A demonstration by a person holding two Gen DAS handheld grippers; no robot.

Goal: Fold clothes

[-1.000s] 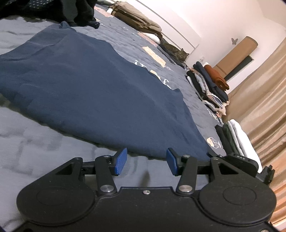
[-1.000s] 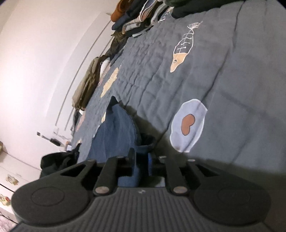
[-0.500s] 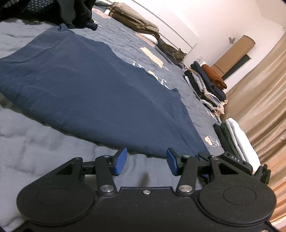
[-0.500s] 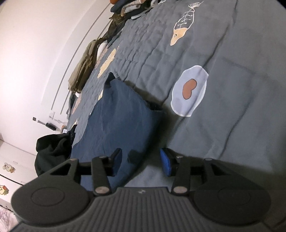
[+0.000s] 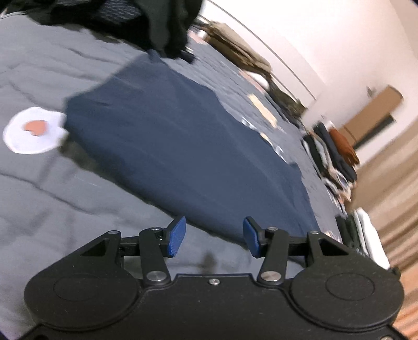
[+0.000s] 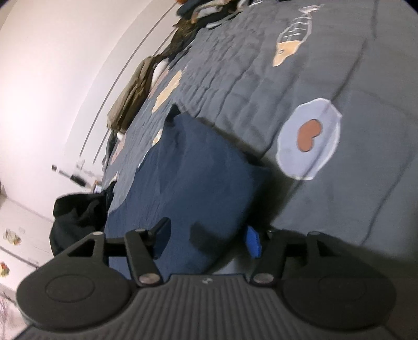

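A navy blue garment lies folded and flat on the grey quilted bedspread. My left gripper hovers just short of its near edge, open, with only bedspread between the blue pads. In the right wrist view the same navy garment lies under my right gripper. Its jaws are opening and stand wide over the near corner of the cloth without pressing on it.
A dark heap of unfolded clothes sits at the far end of the bed, also seen as a black heap. Stacks of folded clothes line the right edge. An olive pile lies by the wall. Curtains hang on the right.
My right gripper let go of the navy cloth and its jaws spread apart; the corner now lies flat. The left wrist view swung, bringing the white patch on the quilt into sight.
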